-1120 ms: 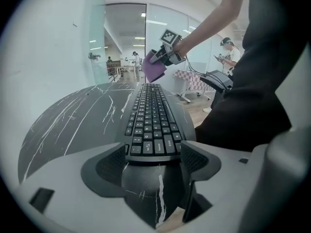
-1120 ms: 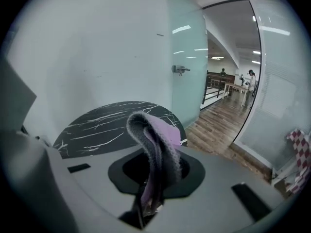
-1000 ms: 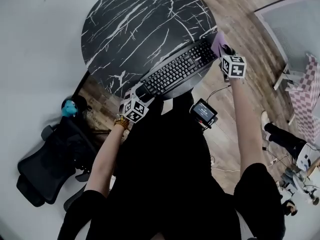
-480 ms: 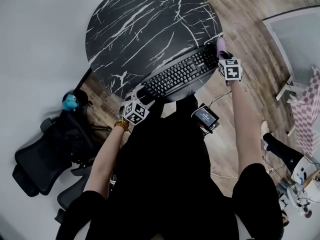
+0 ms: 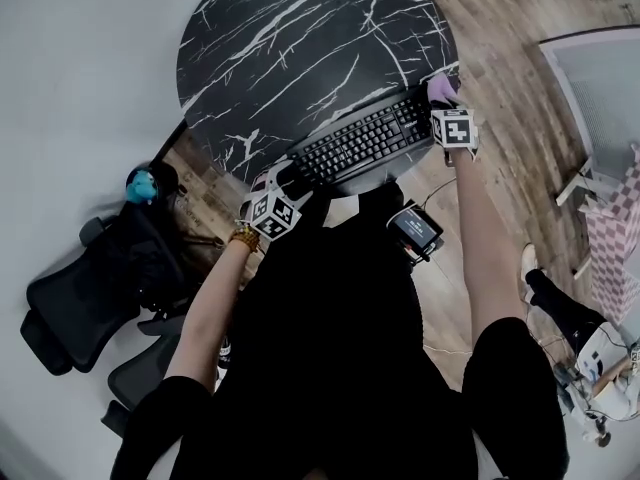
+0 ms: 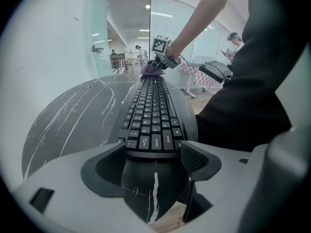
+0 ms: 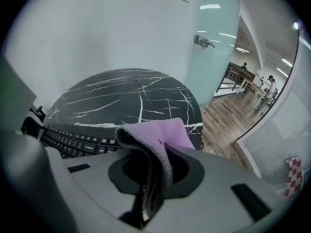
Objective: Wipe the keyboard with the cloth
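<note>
A black keyboard lies along the near edge of a round black marble table. My left gripper sits at the keyboard's left end. In the left gripper view the keyboard runs away from the left gripper, whose jaws press on both sides of that end. My right gripper is shut on a folded purple cloth at the keyboard's right end. In the right gripper view the cloth bulges out over the right gripper, with the keys just to its left.
A black office chair stands on the wood floor to the left, with a blue object beside it. A small device with a screen hangs below the table edge by my body. A glass partition rises behind the table.
The right gripper with the cloth has shifted a little at the keyboard's right end. The left gripper stays at the left end. The head view has drifted slightly.
</note>
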A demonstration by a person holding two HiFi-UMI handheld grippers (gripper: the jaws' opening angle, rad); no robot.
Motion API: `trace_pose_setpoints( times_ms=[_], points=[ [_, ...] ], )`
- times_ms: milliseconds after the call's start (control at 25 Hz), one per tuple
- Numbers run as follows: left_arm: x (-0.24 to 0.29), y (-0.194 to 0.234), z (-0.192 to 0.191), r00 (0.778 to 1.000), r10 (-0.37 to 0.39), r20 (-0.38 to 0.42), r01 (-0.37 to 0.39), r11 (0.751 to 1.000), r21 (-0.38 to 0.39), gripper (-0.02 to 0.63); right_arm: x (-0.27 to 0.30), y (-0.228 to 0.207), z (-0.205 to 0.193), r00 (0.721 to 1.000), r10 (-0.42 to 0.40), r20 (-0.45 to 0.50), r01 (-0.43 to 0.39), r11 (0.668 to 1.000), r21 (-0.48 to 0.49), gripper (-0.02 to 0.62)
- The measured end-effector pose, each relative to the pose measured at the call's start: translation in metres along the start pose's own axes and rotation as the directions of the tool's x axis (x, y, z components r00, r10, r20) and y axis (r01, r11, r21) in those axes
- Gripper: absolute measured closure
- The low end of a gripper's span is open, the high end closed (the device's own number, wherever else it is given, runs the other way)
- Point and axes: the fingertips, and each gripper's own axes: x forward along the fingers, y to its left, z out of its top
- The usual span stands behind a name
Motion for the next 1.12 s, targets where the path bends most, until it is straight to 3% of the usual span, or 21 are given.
trace_pose_setpoints(
  times_ms=[400,1120],
  points=[
    [-0.001,-0.001,0.001,1.000,-0.006,0.008,0.006,1.000,0.002,0.270,0.013,0.025,-0.006,1.000,-0.012,-0.017,0.012,1.000,0.021,0.535],
    [0.000,-0.001,0.000,1.000,-0.010,0.020,0.010,1.000,-0.011,0.268,0.011,0.039,-0.009,0.998,-0.064,-0.011,0.065,0.986,0.154,0.535]
  ],
)
